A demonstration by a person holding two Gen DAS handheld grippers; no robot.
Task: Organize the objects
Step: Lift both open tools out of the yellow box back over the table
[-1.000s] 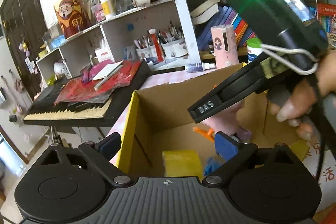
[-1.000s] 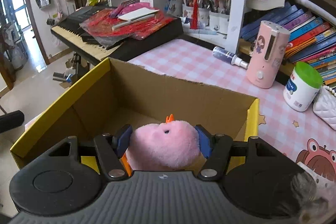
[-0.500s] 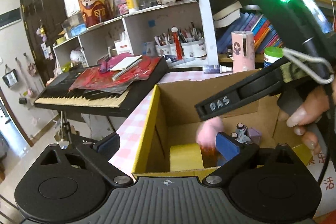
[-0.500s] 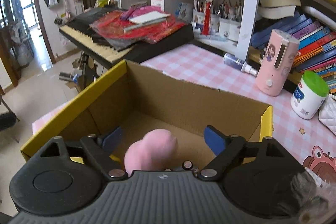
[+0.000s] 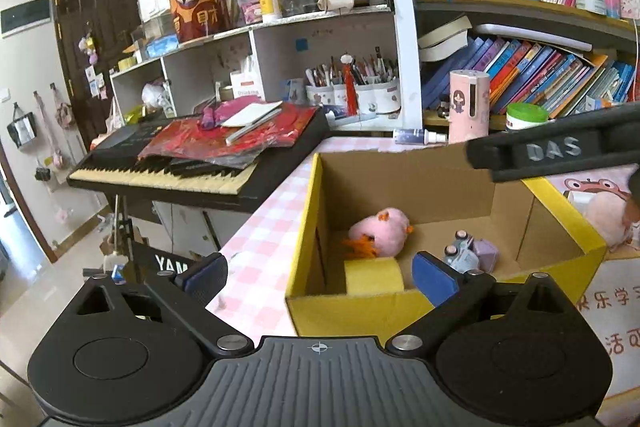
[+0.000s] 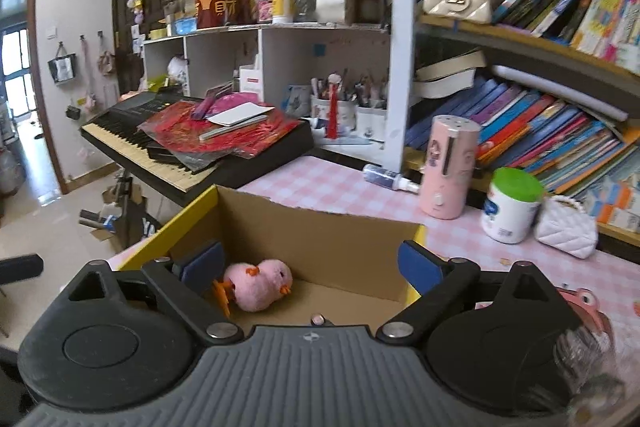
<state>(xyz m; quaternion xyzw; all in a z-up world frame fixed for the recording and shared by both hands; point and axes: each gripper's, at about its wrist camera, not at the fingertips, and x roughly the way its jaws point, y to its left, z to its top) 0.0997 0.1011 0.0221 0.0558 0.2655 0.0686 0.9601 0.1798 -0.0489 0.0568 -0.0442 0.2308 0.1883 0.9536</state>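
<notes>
A pink plush chick (image 5: pixel 380 231) (image 6: pixel 258 283) lies on the floor of an open cardboard box (image 5: pixel 404 171) (image 6: pixel 320 227) with yellow edges. A yellow roll (image 5: pixel 373 275) and a small grey-purple toy car (image 5: pixel 472 251) lie in the box too. My left gripper (image 5: pixel 320 277) is open and empty at the box's near left corner. My right gripper (image 6: pixel 310 265) is open and empty above the box; one of its fingers (image 5: pixel 552 153) shows in the left wrist view.
The box stands on a pink checkered table (image 6: pixel 344 187). A pink cylinder (image 6: pixel 450 167), a green-lidded tub (image 6: pixel 510 207), a white purse (image 6: pixel 566 227) and a spray bottle (image 6: pixel 390 179) stand behind it. A keyboard (image 5: pixel 192 163) lies left, bookshelves (image 5: pixel 520 75) behind.
My right gripper opened and let go of the pink chick, which dropped into the box. Both grippers have pulled back and up from the box.
</notes>
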